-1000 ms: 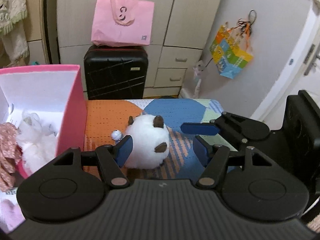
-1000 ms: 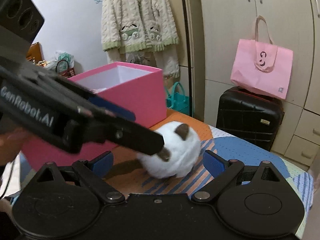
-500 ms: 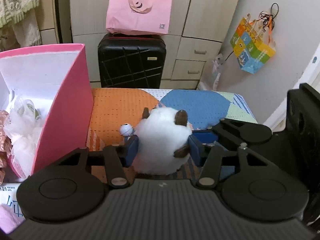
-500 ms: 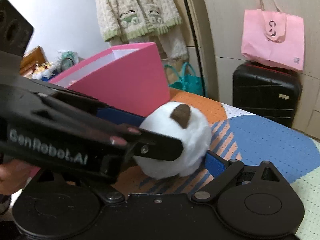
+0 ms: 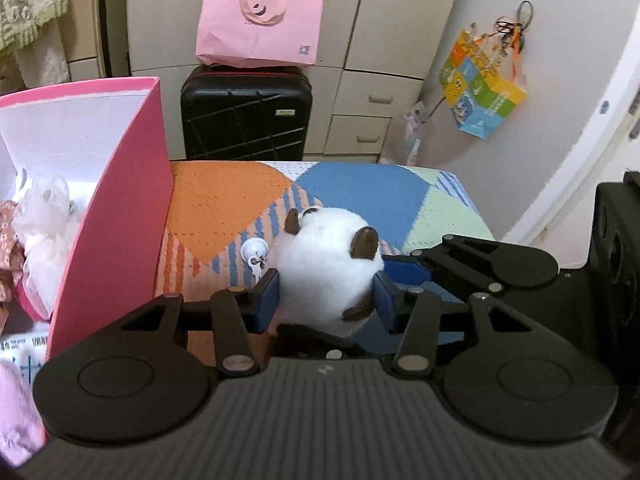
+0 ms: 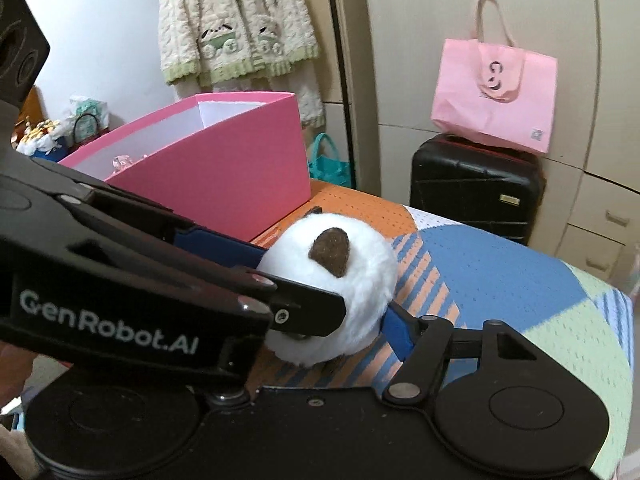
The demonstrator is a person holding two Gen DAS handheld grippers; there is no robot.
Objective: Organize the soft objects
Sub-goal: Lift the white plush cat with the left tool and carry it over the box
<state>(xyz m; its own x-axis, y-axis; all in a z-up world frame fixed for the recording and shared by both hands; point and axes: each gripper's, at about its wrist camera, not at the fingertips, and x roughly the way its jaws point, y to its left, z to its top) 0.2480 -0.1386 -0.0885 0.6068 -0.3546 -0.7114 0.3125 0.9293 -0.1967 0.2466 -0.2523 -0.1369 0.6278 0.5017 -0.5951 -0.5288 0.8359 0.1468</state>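
Observation:
A round white plush toy with brown ears and a small white bell sits on the patterned cover. My left gripper is shut on the plush, both blue pads pressed into its sides. In the right wrist view the plush lies between my right gripper's fingers. Its right blue pad touches the plush. The left gripper's arm hides its left finger. The open pink box stands left of the plush, with white and pink soft items inside.
A black suitcase with a pink bag on top stands beyond the far edge of the cover. Cupboards and drawers are behind. A colourful bag hangs on the right wall. A cream cardigan hangs behind the box.
My left gripper closed from open onto the white plush. My right gripper moved in close around the plush from the right side.

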